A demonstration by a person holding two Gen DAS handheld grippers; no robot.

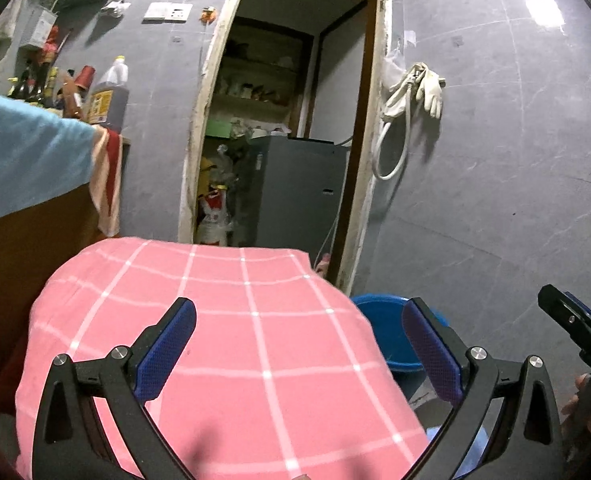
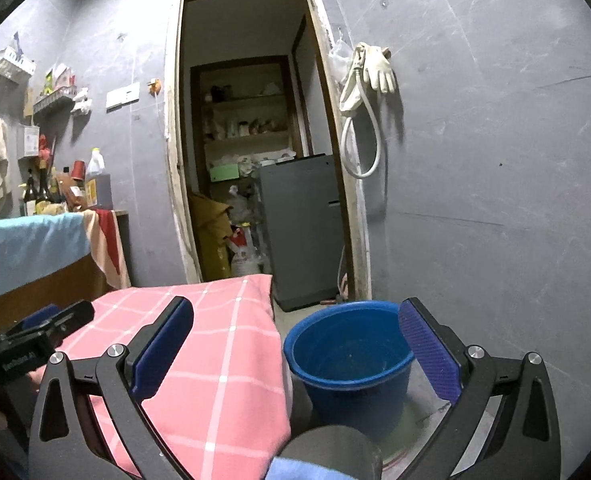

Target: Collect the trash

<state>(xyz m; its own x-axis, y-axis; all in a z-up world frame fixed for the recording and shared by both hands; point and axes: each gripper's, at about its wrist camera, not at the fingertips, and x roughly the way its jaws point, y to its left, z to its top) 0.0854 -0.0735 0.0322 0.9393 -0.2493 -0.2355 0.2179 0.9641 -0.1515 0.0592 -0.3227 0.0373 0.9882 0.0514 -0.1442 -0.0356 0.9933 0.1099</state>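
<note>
A blue bucket [image 2: 349, 364] stands on the floor right of a table under a pink checked cloth [image 2: 199, 360]; I see no trash in it or on the cloth. My right gripper [image 2: 295, 344] is open and empty, held above the cloth's right edge and the bucket. My left gripper [image 1: 299, 344] is open and empty over the pink cloth [image 1: 231, 340], with the bucket [image 1: 387, 336] partly hidden behind the cloth. The right gripper's body shows at the right edge of the left wrist view [image 1: 575, 328]; the left gripper's body shows at the left of the right wrist view [image 2: 39, 340].
An open doorway [image 2: 251, 140] ahead leads to a storeroom with shelves, bags and a grey cabinet [image 2: 303, 228]. Gloves and a hose [image 2: 369, 80] hang on the grey wall. A counter with bottles [image 2: 67, 188] and a blue cloth [image 2: 27, 244] stands at left.
</note>
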